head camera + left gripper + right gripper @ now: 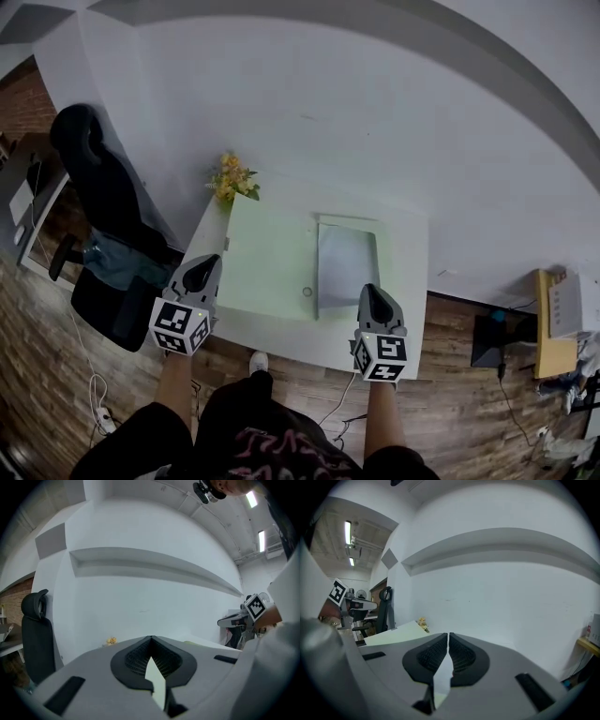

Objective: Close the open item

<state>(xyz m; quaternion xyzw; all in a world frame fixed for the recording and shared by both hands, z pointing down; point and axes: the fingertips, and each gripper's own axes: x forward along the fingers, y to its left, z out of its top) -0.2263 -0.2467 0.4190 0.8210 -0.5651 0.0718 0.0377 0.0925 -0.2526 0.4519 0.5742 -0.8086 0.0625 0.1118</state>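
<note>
Left gripper view has my left tongs [150, 639] closed tip to tip with nothing between them. The right tongs [447, 634] are the same, with only a thin slit between the pads and nothing held. Both point at the bare wall, so I judge they're held up off the table [405, 309], not on anything.

From the head view, the left tongs [208, 262] hang by the table's near-left corner. The right ones [372, 291] are at the near edge, just beside the open item [281, 272]. It lies mid-table as a pale green flap [267, 253] spread to the left, with a small round knob [307, 292], and a grey inside [347, 262] to the right. What it is exactly I can't tell. Flowers [232, 178] stand at the far corner, and a black chair [103, 206] is off to the left.

The step is the approach — nothing is touched yet. I'd tip the left tongs down and open them, then take the flap by its outer left edge. I guess the hinge runs along the seam, so I'd swing the flap over slowly — with the right tongs steadying the base so it doesn't slide.
</note>
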